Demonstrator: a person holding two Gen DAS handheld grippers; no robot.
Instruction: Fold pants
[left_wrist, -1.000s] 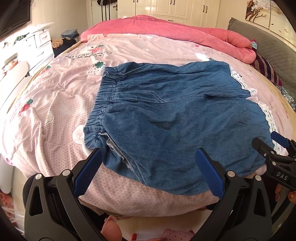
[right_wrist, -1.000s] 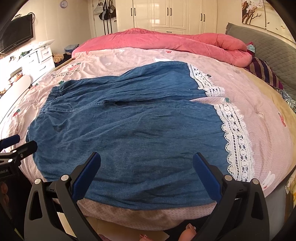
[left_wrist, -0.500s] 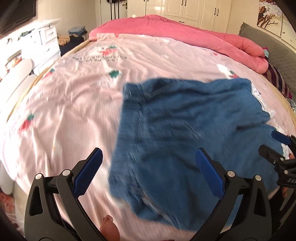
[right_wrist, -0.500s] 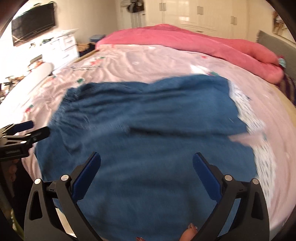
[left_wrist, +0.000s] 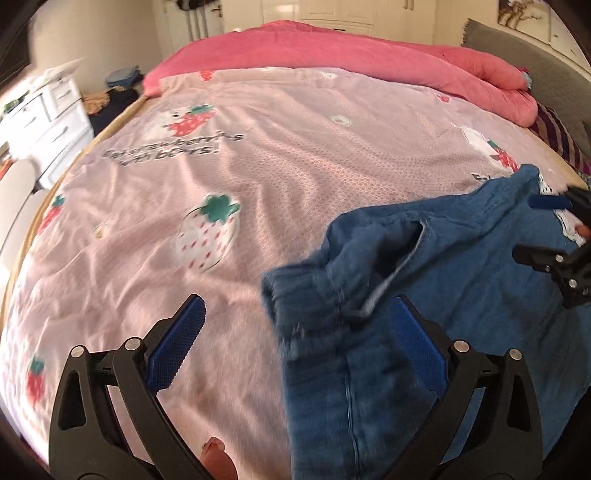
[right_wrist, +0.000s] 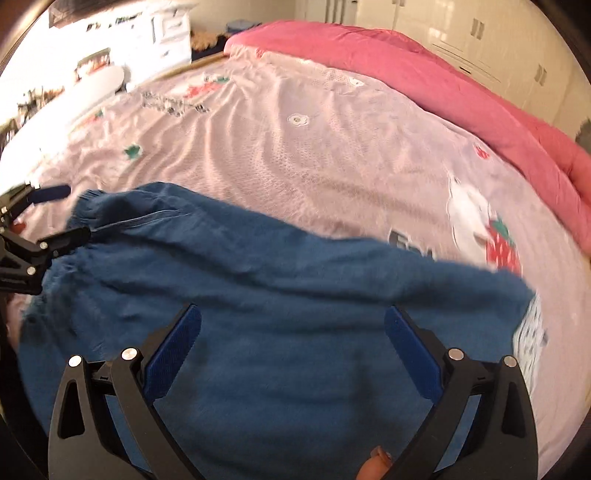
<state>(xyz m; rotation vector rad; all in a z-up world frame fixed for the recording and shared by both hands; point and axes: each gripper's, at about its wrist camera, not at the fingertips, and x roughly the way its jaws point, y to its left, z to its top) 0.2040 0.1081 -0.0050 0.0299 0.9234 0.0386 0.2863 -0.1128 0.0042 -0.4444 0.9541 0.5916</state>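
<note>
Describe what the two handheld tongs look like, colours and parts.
Both tongs, left and right, match: two black plastic arms with triangular cut-outs and silver rivets, each arm ending in a blue pad with a fine mesh-like texture. No cables or sleeves show. In the right wrist view the left tongs appear side-on, with the same black arms, rivets and blue tip.

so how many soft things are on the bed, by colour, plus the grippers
blue pants: 1
pink sheet: 1
pink-red duvet: 1
hand-held grippers, left and right: 2
total: 5
</note>
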